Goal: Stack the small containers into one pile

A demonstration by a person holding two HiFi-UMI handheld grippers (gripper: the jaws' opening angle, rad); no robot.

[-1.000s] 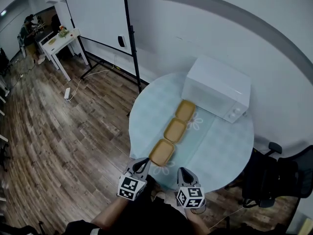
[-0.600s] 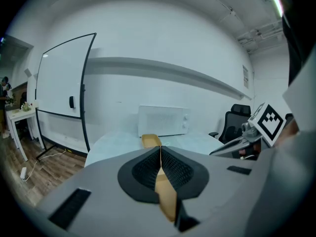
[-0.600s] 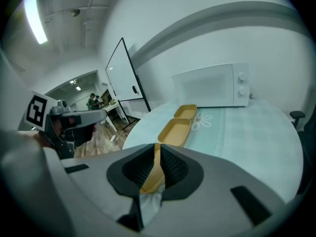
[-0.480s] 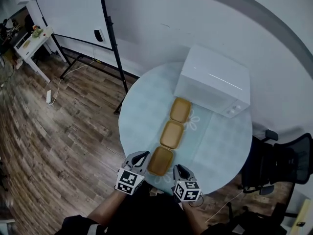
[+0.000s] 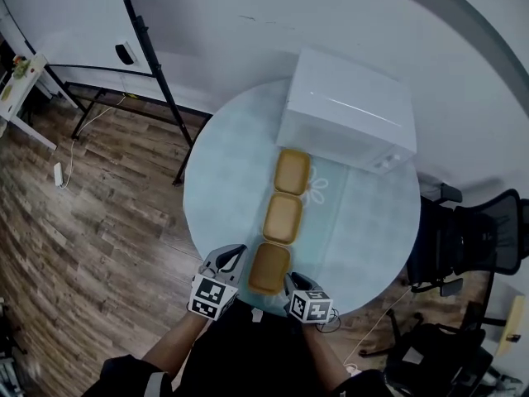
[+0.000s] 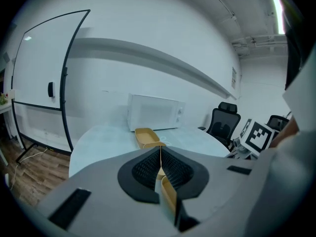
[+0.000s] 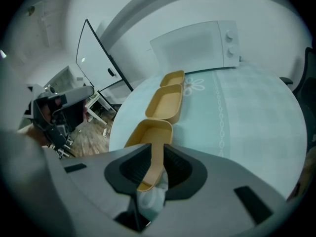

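Three tan open containers lie in a row on the round table (image 5: 223, 180): the far container (image 5: 292, 172) by the microwave, the middle container (image 5: 283, 217), and the near container (image 5: 269, 268) at the front edge. My left gripper (image 5: 238, 253) is at the near container's left side. In the left gripper view its pads meet in a thin line with a tan wall (image 6: 168, 197) between the jaws. My right gripper (image 5: 291, 280) is at that container's near right corner, shut on its rim (image 7: 154, 162).
A white microwave (image 5: 347, 110) stands at the back of the table, just behind the far container. A whiteboard stand (image 5: 153, 52) is beyond the table on the left. Black office chairs (image 5: 483, 242) stand to the right. Wooden floor surrounds the table.
Both grippers have come forward from the table's front edge and now sit against the near container's two sides. The head camera has shifted, so the table looks closer.
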